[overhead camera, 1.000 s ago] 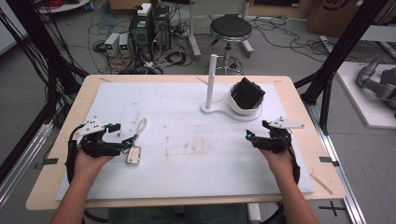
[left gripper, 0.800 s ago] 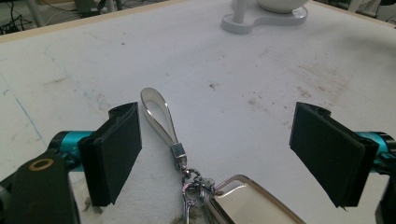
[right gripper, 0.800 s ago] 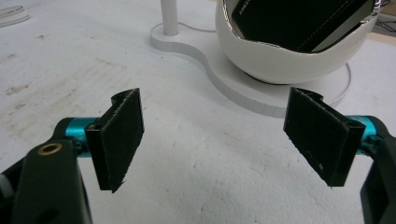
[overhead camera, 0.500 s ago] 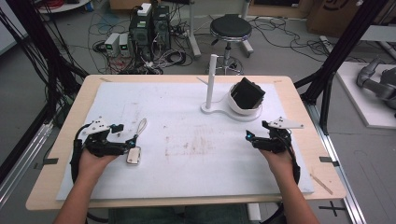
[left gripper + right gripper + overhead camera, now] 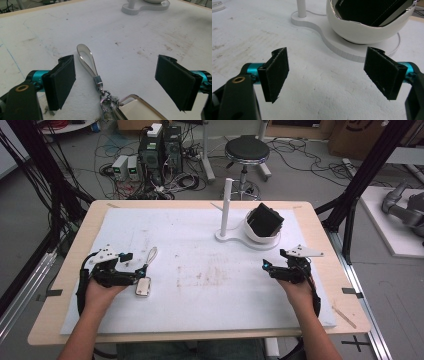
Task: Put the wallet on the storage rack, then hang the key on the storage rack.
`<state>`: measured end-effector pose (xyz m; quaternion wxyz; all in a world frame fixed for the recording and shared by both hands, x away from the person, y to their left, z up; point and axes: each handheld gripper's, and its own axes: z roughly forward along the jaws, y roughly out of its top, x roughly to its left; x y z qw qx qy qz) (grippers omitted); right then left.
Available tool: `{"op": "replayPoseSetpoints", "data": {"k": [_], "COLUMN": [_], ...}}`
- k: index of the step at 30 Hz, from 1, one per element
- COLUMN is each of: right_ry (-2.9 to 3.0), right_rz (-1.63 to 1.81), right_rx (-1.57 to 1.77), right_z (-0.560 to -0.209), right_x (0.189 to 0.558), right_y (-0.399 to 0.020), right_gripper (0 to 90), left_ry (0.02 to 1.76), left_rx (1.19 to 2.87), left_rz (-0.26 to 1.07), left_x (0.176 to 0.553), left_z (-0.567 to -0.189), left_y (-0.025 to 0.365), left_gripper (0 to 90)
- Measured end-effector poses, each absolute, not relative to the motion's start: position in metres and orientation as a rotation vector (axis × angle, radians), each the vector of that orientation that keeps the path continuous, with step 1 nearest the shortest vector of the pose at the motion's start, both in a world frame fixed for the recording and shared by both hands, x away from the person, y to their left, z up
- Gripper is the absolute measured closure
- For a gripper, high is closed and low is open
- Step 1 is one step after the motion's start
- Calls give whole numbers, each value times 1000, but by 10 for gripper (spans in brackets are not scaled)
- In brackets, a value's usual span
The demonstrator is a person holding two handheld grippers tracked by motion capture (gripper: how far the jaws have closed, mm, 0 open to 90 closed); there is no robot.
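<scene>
Here we hold the left gripper [image 5: 116,83] wide open around the key fob [image 5: 138,107] and its strap [image 5: 87,60] at lower left on the counter [image 5: 210,320], while the right gripper [image 5: 327,75], equally spread and empty, faces the white stand [image 5: 352,47] at upper right.

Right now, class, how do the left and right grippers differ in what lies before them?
The left gripper has a keyring lying on the mat between its fingers; the right gripper has bare mat between its own. The left is far from the white stand; the right sits close to it. Both are open and hand-held.
</scene>
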<state>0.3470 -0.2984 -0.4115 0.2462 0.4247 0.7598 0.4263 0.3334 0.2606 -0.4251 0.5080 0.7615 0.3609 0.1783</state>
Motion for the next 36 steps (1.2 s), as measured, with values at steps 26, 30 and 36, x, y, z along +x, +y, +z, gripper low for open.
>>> {"op": "replayPoseSetpoints", "data": {"k": [26,30,36], "right_ry": [2085,2083,2084], "right_rz": [1164,1161,1151], "right_rx": [1144,1148,1146], "right_z": [-410,-411,-412], "right_x": [345,345,343], "right_y": [-295,-297,-297], "right_gripper": [205,205,205], "left_ry": [970,971,1004], "left_rx": [1909,1940,1994], "left_rz": [460,463,526], "left_x": [353,357,361], "left_z": [-439,-443,-446], "left_y": [251,246,243], "left_gripper": [169,169,207]}}
